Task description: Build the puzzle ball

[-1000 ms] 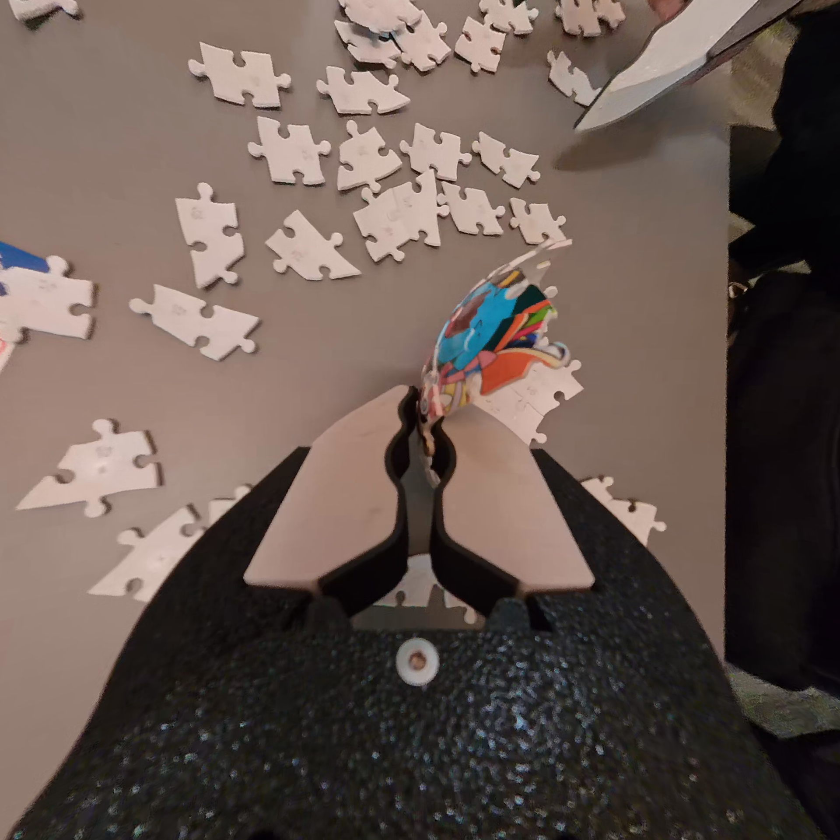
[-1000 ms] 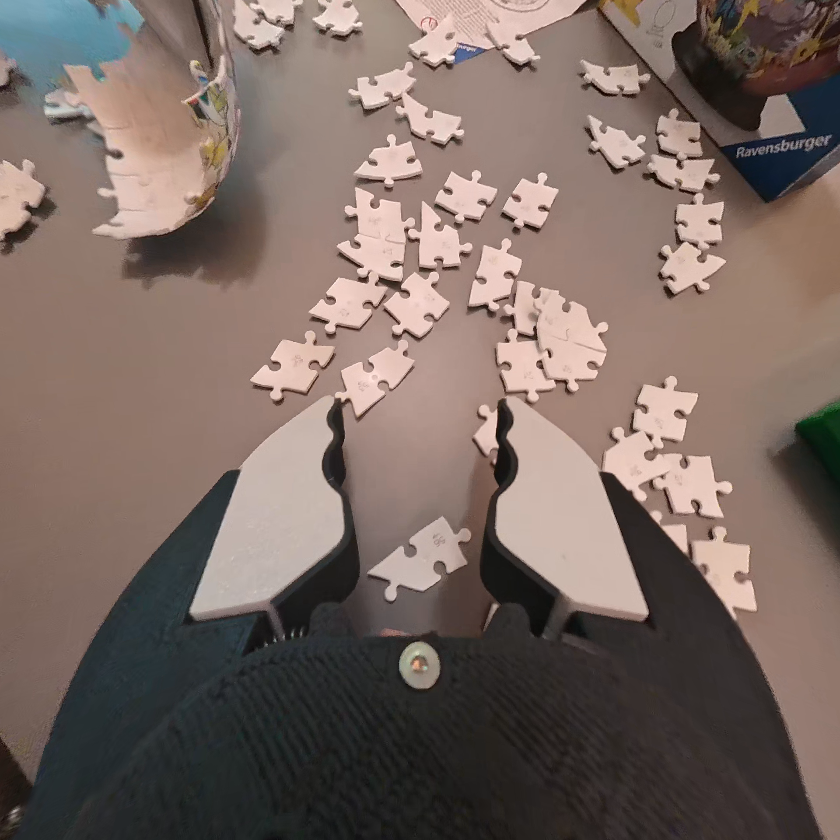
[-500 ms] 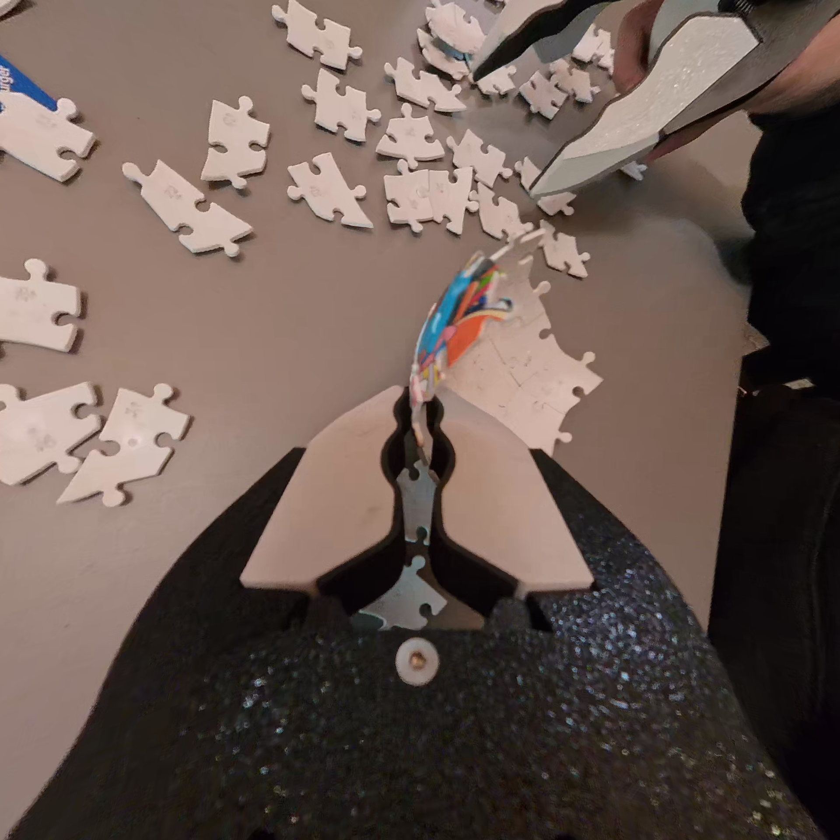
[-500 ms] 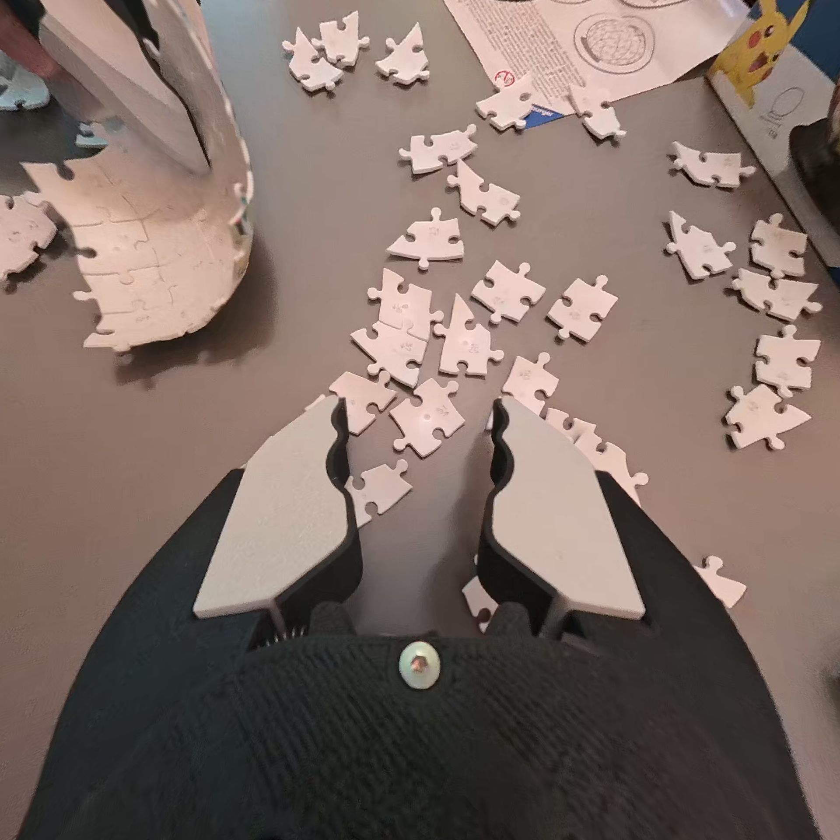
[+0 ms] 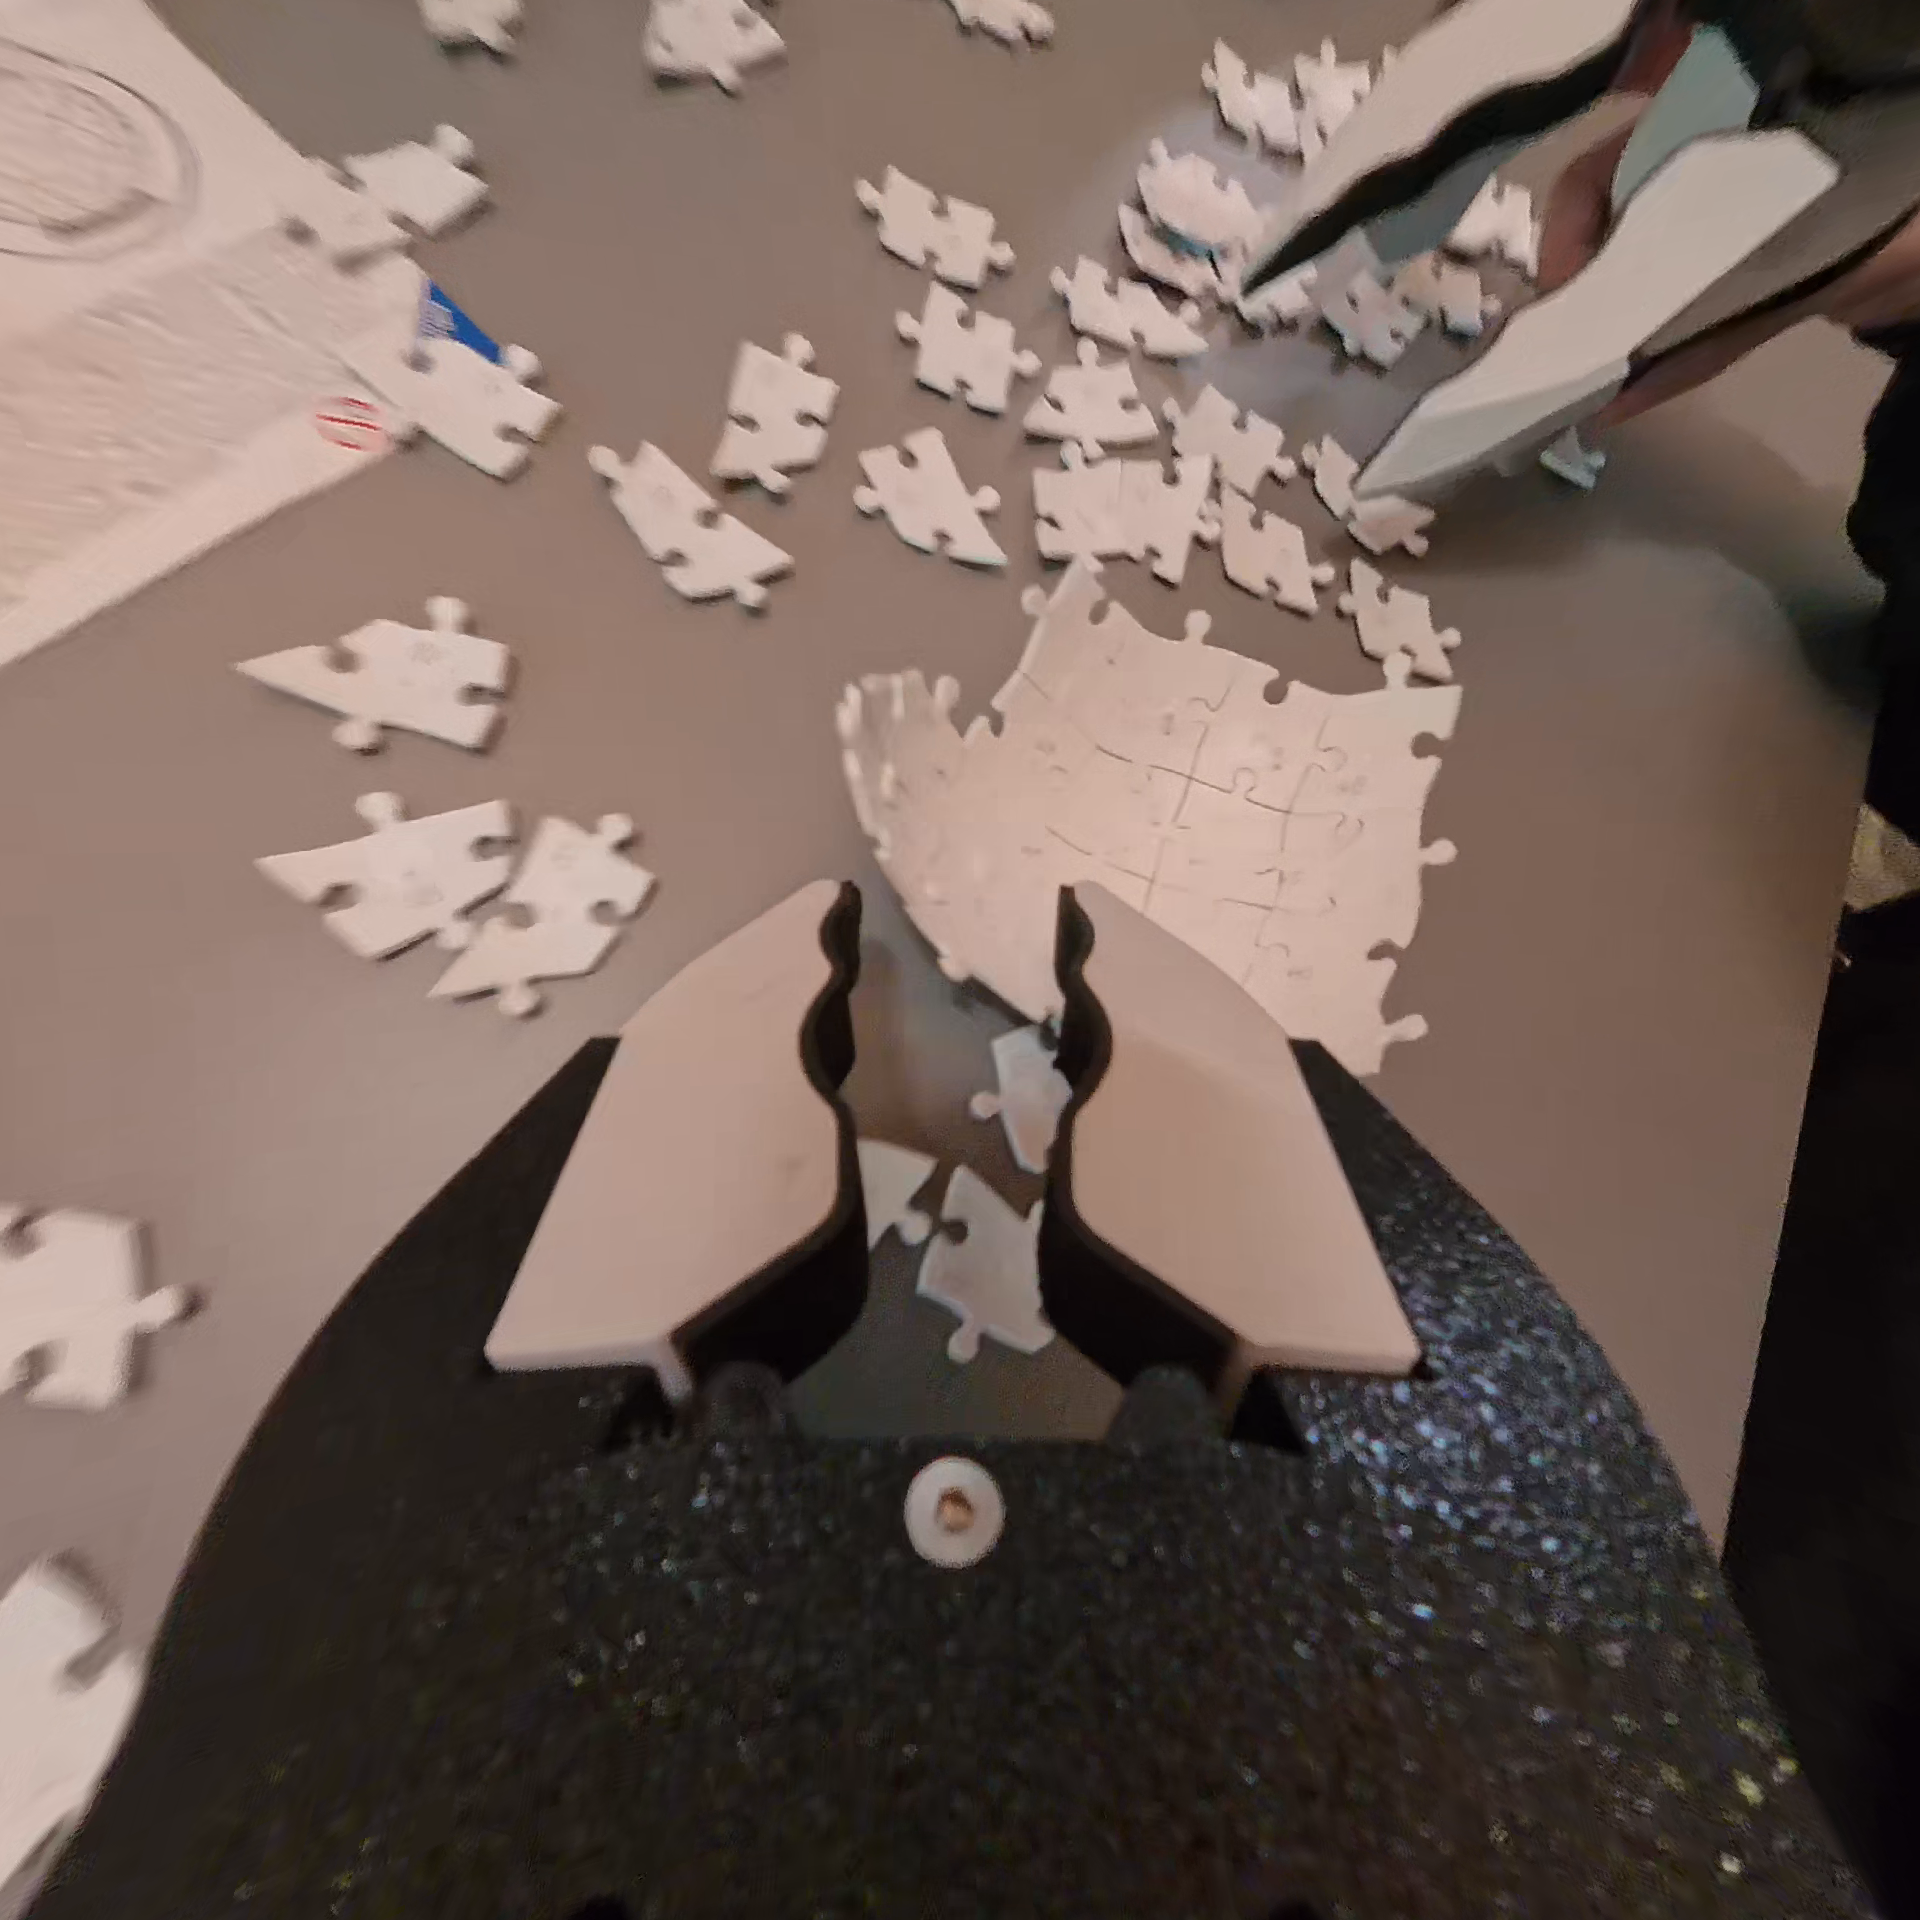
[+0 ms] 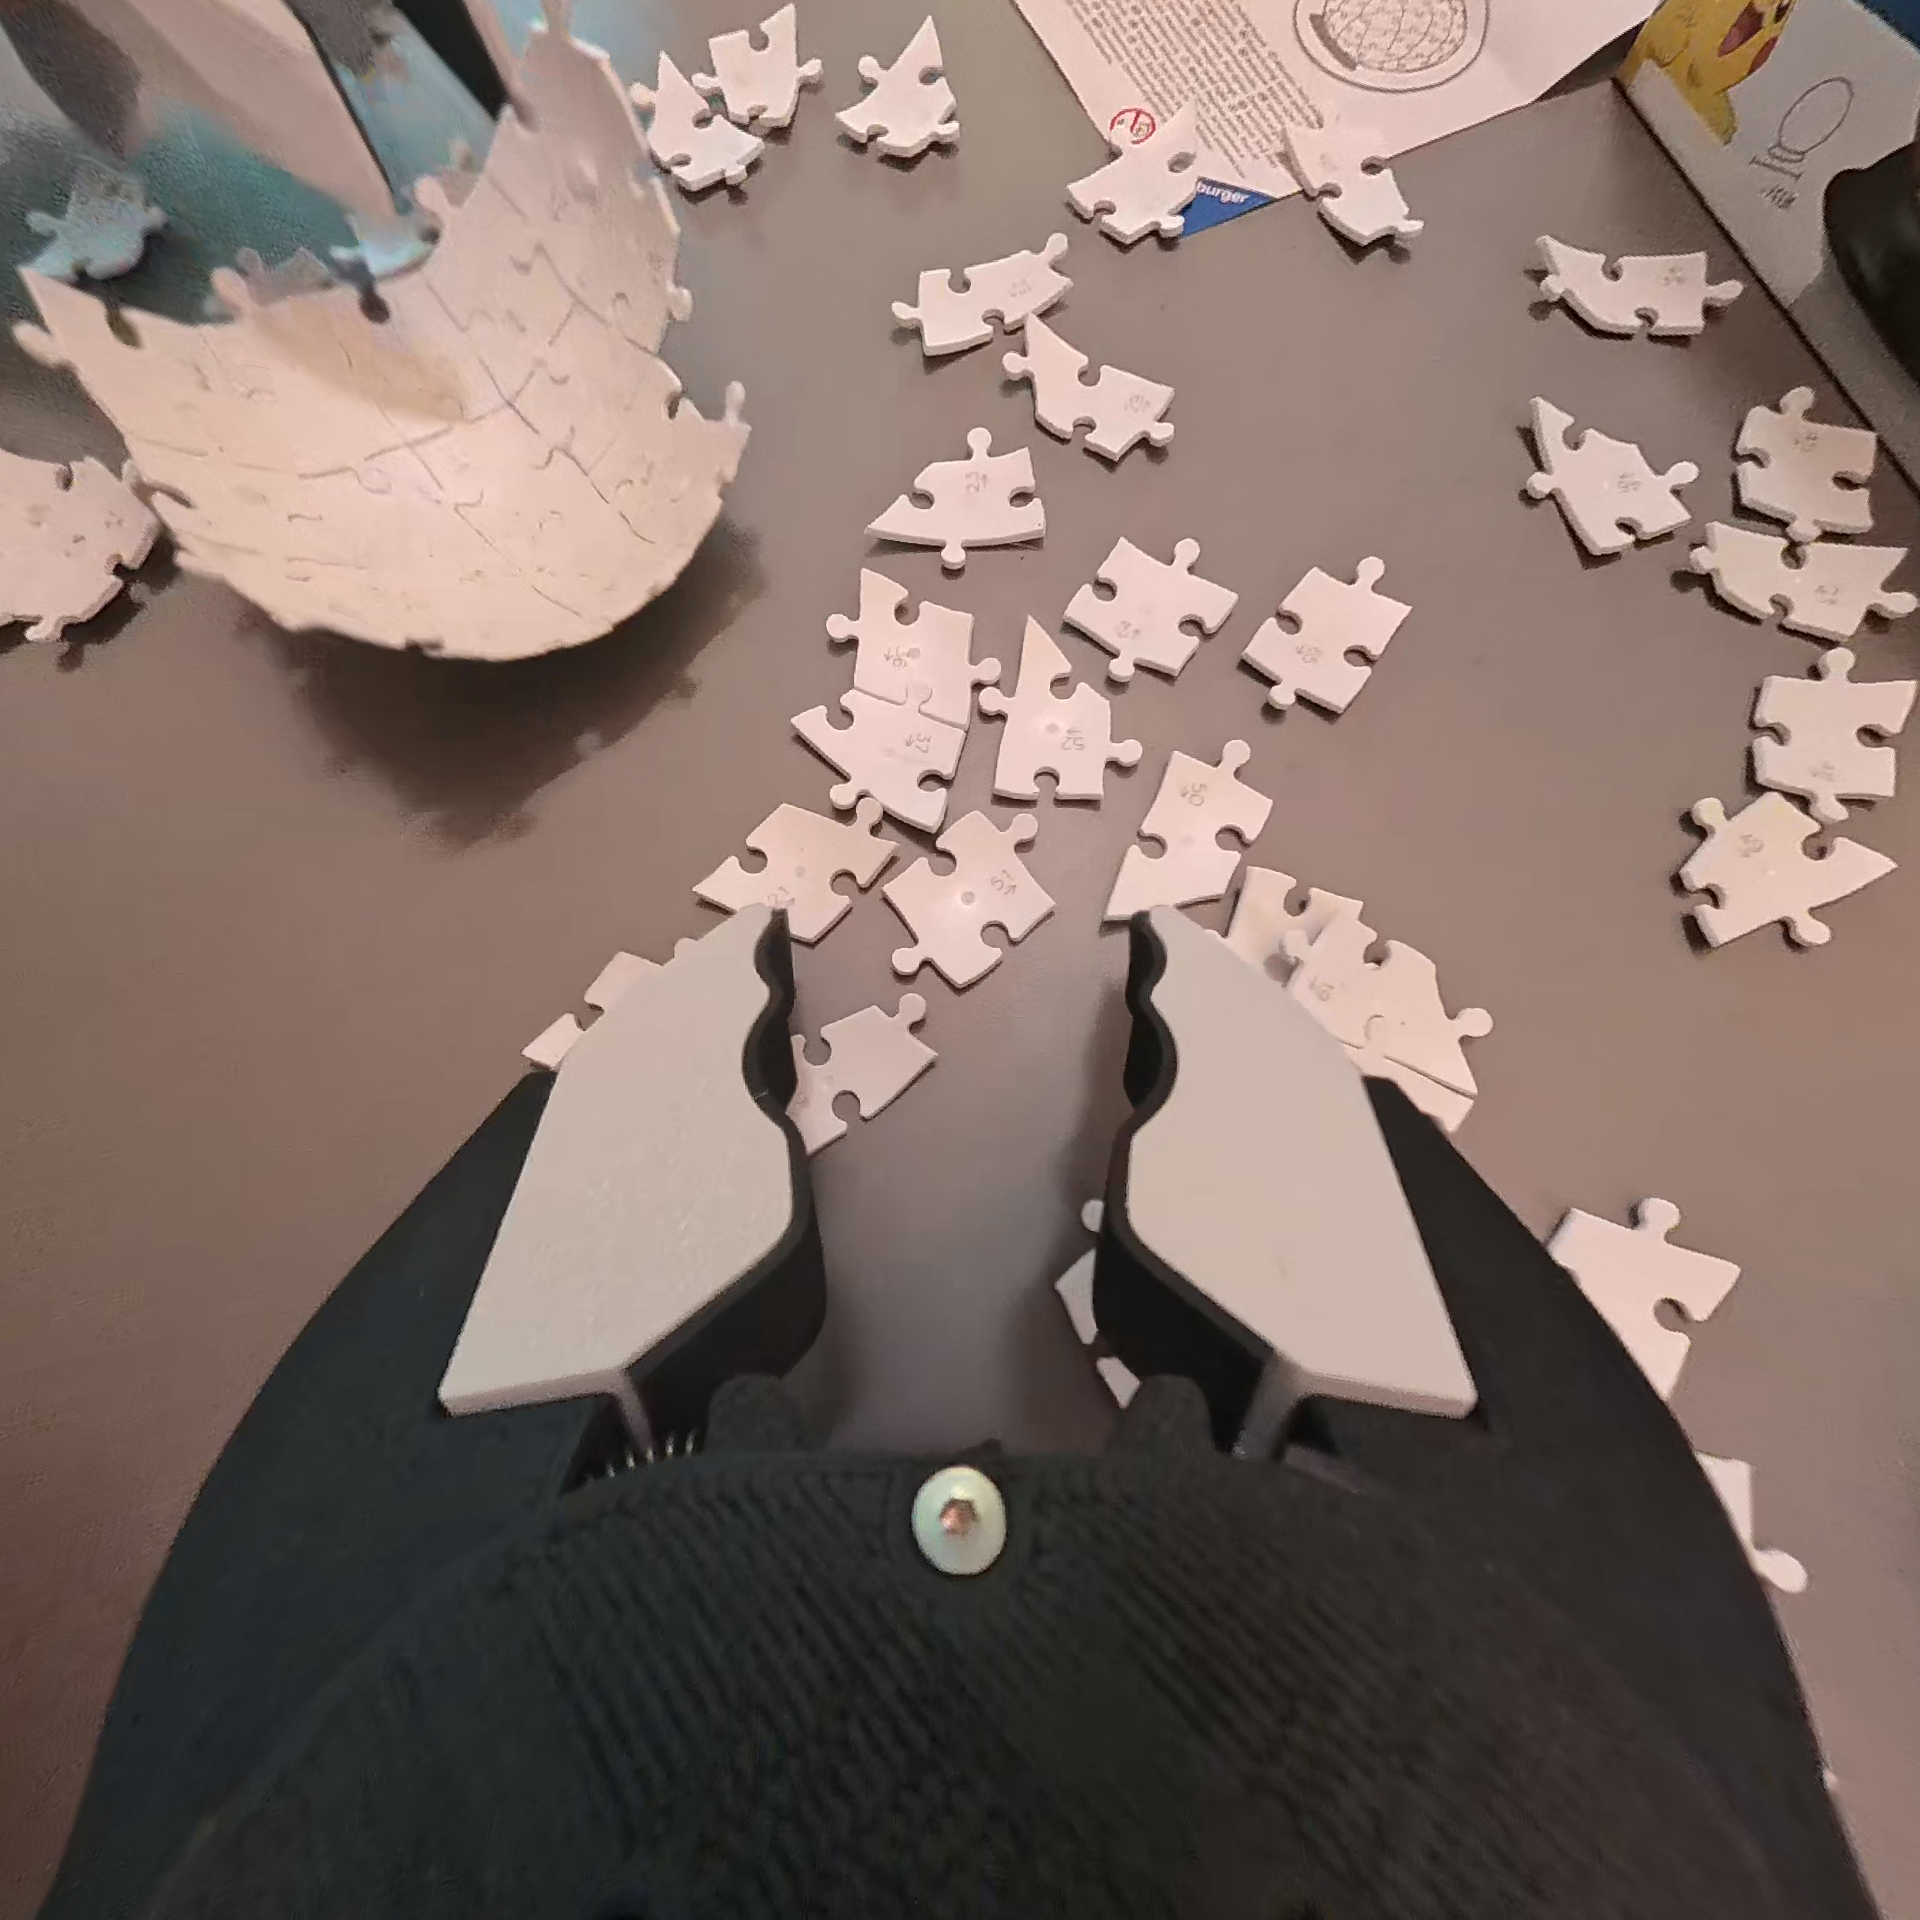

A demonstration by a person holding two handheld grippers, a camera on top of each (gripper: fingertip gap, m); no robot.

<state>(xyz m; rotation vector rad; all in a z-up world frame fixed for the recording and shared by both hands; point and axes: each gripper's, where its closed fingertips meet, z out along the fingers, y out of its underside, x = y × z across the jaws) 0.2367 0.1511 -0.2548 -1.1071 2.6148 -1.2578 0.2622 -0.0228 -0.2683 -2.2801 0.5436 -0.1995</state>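
the grey table [image 6: 312,935] is smooth and flat, and white cardboard puzzle pieces [image 6: 966,904] with knobs and holes lie all over it, plain side up.

at the far left of the table stands the curved puzzle shell [image 6: 416,457], many pieces joined into a bowl shape. the left gripper [image 5: 961,914] is right by this shell. its pale flat fingers [image 5: 727,1101] with wavy black insides stand apart and grip nothing. the shell's edge lies between them and comes up against the inside of the right finger; the other finger is clear of it. its body is black and bumpy, with sparkly dots.

to the right of the shell, the right gripper [image 6: 961,935] hangs over the loose pieces, wide open and empty. its fingers are grey and its body has fine ridges.

beyond the shell lies a white paper sheet [image 6: 1403,73], and a cardboard box [image 6: 1766,156] sits far right.
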